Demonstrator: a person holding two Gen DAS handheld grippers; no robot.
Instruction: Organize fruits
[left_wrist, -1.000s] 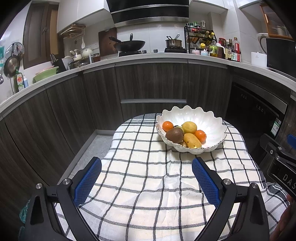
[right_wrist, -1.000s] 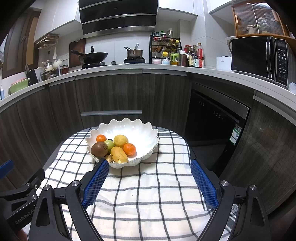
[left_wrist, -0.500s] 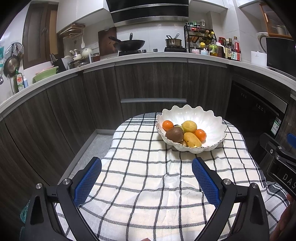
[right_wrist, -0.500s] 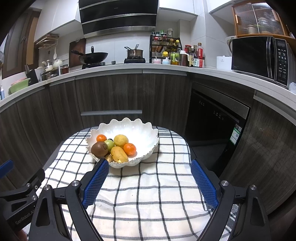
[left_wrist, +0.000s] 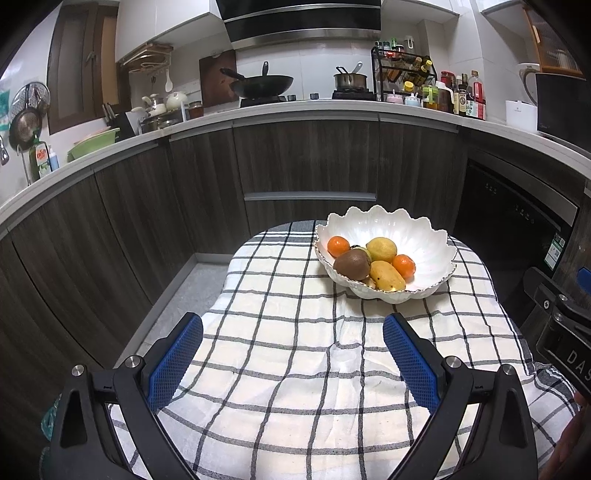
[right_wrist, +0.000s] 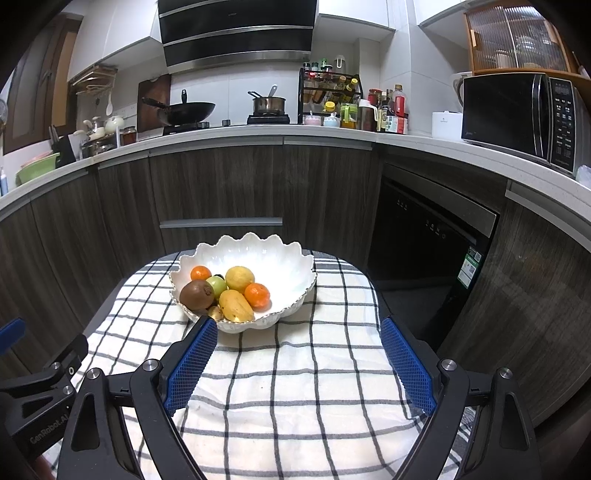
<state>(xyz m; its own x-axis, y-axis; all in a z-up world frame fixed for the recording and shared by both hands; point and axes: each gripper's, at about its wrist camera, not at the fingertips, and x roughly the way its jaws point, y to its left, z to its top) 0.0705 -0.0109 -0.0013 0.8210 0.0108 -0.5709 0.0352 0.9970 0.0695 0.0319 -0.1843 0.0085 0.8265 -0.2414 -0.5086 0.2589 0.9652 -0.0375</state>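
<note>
No visible change: left gripper (left_wrist: 293, 325) and right gripper (right_wrist: 299, 328) hold position, jaws wide; bowl (right_wrist: 291, 266) ahead unmoved.

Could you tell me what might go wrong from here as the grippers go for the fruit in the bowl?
The fruits are piled touching: pulling the kiwi could roll the mango or the orange beside it. The scalloped bowl sits on a loose, wrinkled checked cloth, so a nudge from the open right gripper may slide it.
</note>
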